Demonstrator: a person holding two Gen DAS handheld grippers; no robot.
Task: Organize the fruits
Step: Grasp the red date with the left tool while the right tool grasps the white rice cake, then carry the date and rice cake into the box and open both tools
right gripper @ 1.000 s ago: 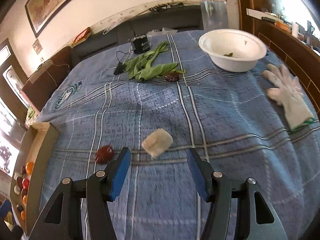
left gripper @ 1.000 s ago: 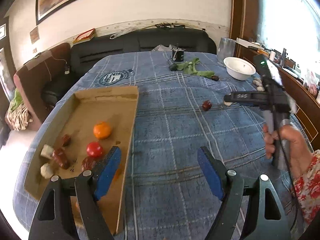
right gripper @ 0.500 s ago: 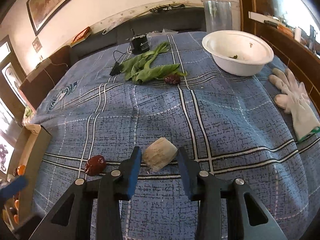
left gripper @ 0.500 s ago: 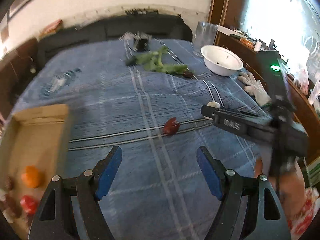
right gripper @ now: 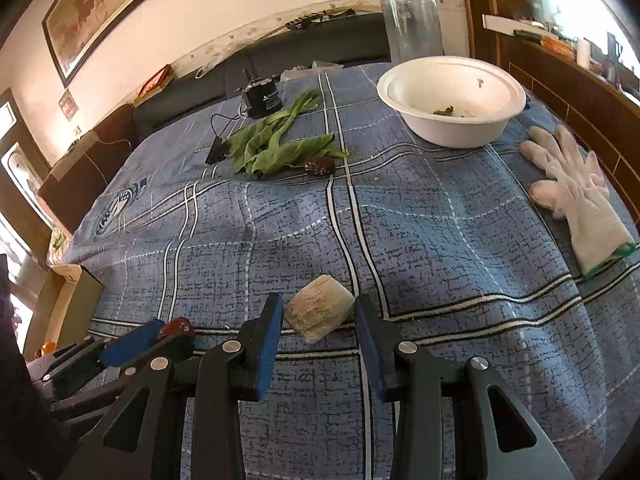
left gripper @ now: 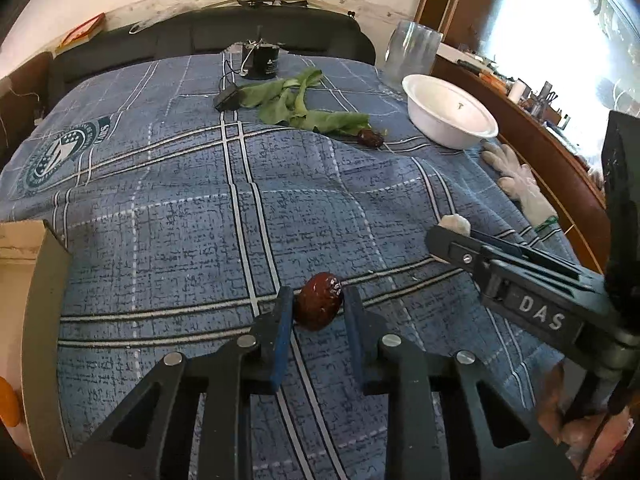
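While "DAS" marks the right claw gripping a pale chunk, the left claw is closing on a red fruit.

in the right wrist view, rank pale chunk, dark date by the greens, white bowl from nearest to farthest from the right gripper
1. pale chunk: between the right gripper's pads.
2. dark date: mid cloth, beside the greens.
3. white bowl: far right.

Blue plaid cloth, white bowl (leaves green).

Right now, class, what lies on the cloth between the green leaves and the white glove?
In the right wrist view, a dark date beside the green leaves, then the white bowl and bare blue cloth before the white glove.
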